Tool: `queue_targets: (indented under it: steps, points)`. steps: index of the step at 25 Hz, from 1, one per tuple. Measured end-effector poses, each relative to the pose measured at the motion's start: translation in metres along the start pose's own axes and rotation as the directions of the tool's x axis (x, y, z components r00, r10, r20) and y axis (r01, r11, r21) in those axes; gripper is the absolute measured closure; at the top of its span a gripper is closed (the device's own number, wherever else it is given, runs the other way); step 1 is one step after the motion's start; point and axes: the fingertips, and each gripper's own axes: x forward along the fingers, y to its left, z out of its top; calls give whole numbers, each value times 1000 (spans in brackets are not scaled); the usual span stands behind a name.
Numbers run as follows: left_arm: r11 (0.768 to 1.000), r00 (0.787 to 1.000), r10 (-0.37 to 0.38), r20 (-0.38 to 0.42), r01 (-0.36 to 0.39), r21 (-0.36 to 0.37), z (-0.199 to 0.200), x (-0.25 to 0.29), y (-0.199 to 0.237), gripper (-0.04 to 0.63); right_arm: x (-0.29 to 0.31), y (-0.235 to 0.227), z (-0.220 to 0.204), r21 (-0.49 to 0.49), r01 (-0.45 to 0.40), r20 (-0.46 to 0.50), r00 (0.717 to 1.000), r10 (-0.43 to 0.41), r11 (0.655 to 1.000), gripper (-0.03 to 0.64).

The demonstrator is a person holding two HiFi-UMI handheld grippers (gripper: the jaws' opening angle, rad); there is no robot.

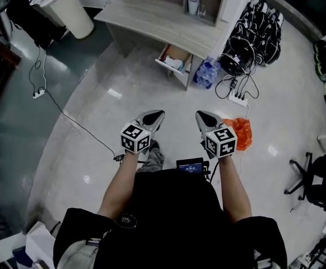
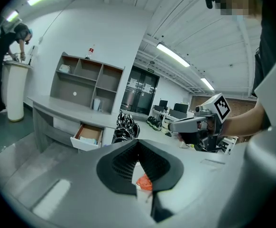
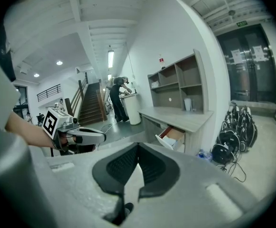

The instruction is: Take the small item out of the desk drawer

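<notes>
The grey desk (image 1: 152, 17) stands well ahead of me, and its drawer (image 1: 173, 59) is pulled open. Pale things lie inside; I cannot make out the small item. Both grippers are held side by side at waist height, far short of the drawer. My left gripper (image 1: 159, 115) is shut with nothing in it, and my right gripper (image 1: 200, 115) is shut and empty too. In the left gripper view the drawer (image 2: 87, 136) shows beyond the closed jaws (image 2: 138, 143). The right gripper view has the drawer (image 3: 171, 137) past its closed jaws (image 3: 138, 146).
An orange bag (image 1: 242, 131) lies on the floor by my right hand. Water bottles (image 1: 206, 72), a power strip (image 1: 238, 97) and a pile of black gear (image 1: 257, 31) sit right of the drawer. A person (image 3: 119, 98) stands at a white bin (image 1: 68, 7). An office chair (image 1: 315, 178) is at right.
</notes>
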Motion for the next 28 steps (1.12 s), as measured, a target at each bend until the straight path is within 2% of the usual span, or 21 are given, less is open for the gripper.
queue_targets:
  steps: [14,21,28]
  points:
    - [997,998,-69,-13,69,-23,25,19,79,594,72,-6,29,24,62,-30,998,-61,998,618]
    - [992,992,-124,-23,124,-10,37,25,114,594,108,-2,45,28,96,-34,995,-95,995,618]
    - [989,989,-147,-19,146,-24,50,20,153,594,133,2,59,89,122,-20,993,-121,989,618]
